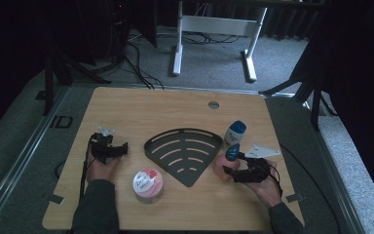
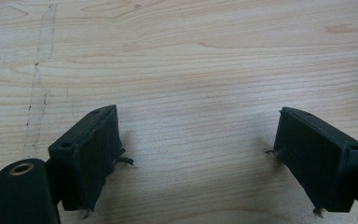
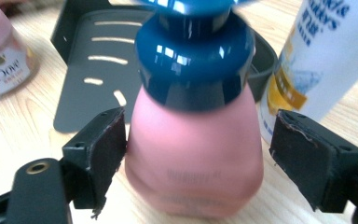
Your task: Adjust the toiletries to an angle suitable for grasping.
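Note:
A pink bottle [image 3: 193,163] with a dark blue pump top stands upright on the wooden table between the jaws of my right gripper [image 3: 198,126]. The left pad [image 3: 107,149] is at the bottle's side, while a gap separates the right pad [image 3: 307,158] from it. In the high view the pink bottle [image 1: 222,165] stands at the right, with the right gripper [image 1: 234,165] around it. My left gripper [image 1: 111,145] rests at the table's left. Its jaws [image 2: 196,126] stand wide open over bare wood, with nothing between them.
A black fan-shaped slotted rack [image 1: 185,152] lies at the table's middle. A white bottle with a blue cap [image 1: 234,132] stands just behind the pink one. A pink Dove jar [image 1: 148,184] sits near the front edge. The table's far half is bare wood.

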Tool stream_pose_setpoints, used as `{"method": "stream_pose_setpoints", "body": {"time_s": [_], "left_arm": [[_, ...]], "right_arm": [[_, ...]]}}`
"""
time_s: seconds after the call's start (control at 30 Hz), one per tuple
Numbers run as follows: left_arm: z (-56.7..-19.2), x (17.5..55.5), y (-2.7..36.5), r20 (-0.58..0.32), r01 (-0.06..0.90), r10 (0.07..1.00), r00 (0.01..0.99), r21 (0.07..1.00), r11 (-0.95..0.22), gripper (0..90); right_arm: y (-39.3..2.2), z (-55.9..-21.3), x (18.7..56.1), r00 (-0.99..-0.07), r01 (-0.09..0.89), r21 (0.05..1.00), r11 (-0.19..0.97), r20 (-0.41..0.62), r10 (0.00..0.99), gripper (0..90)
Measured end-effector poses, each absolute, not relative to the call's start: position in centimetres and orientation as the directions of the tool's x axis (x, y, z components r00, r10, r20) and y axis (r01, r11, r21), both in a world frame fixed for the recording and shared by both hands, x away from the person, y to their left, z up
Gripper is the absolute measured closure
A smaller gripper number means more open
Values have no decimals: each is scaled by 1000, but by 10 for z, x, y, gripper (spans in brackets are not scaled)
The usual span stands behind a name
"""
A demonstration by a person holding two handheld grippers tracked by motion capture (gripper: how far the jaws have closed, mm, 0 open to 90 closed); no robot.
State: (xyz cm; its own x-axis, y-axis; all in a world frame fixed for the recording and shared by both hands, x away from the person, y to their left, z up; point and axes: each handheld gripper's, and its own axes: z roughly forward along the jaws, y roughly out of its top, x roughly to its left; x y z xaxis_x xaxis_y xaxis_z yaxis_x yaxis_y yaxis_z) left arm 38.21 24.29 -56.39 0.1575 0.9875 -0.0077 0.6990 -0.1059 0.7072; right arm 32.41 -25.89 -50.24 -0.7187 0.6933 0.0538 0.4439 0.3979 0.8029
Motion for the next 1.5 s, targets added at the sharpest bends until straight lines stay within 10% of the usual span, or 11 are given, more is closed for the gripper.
{"method": "stream_pose_setpoints", "body": {"time_s": [0.37, 1.5], "left_arm": [[-564, 382, 243, -8, 699, 988, 157, 707, -105, 145], [-564, 382, 243, -8, 699, 988, 157, 707, -106, 145]], "right_arm": [[-277, -512, 316, -697, 473, 792, 385, 69, 714, 181], [-281, -514, 322, -698, 458, 815, 355, 82, 711, 564]]}}
